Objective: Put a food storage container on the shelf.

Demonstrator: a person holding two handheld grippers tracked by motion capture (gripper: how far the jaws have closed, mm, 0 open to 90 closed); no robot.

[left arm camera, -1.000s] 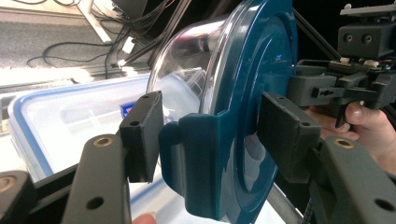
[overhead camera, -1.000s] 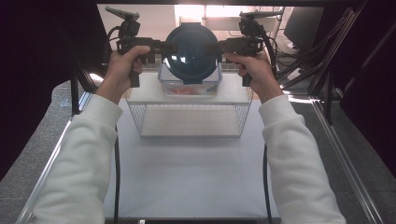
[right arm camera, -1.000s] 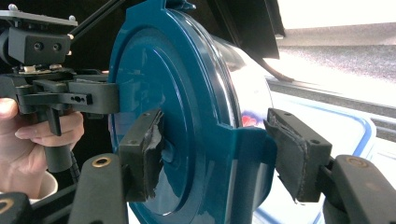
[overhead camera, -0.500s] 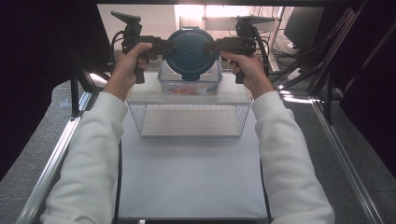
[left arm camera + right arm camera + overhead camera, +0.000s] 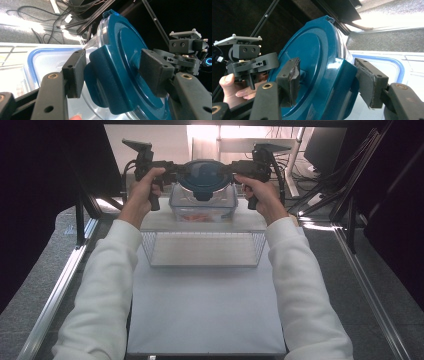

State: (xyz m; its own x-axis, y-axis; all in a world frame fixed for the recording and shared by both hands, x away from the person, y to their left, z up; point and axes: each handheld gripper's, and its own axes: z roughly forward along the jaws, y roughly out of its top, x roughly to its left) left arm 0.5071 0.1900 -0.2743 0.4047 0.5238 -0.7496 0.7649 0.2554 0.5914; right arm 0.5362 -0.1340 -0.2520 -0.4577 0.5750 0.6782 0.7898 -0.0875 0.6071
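**Round blue lid held at two opposite latch tabs above a clear container**

Seen from the high view: round blue lid (image 5: pixel 204 177) raised just above the clear plastic container (image 5: pixel 203 204), at the far end of the white table (image 5: pixel 205 310); orange contents dimly visible through the container wall, kind not discernible; wire basket (image 5: pixel 202 249) just nearer than the container, standing on the same white surface.

Left gripper (image 5: pixel 169 171) at the lid's left edge, held in the left hand (image 5: pixel 144 187); right gripper (image 5: pixel 236 168) at the lid's right edge, held in the right hand (image 5: pixel 261 194); both forearms in white sleeves (image 5: pixel 105 285), reaching from the near side of the table toward the lid.

Seen from the left gripper view: lid (image 5: pixel 125 65) on edge between the two black jaws, one pad behind the blue latch tab (image 5: pixel 107 82), the other against the lid's top face; jaws closed on the tab, though contact on the top-face side not fully clear; blue-rimmed container edge (image 5: pixel 32 57) beyond the lid.

Seen from the right gripper view: lid (image 5: pixel 312 62) again between the jaws, one pad on the top face, the other at the outer side of a latch tab (image 5: pixel 339 82); jaws closed around that tab; left gripper (image 5: pixel 249 63) at the lid's far edge.
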